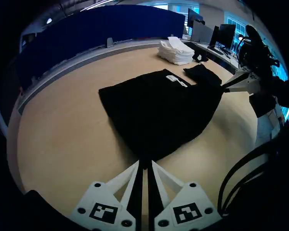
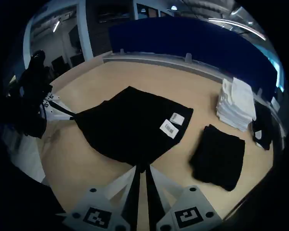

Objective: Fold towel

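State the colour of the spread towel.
Black; the towel shows best in the right gripper view.

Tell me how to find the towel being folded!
Find the wooden table by the blue divider. The spread black towel in its middle has corners pinched by the left gripper and right gripper. Unlike the folded black towel and white stack nearby, it lies open, showing two white tags.
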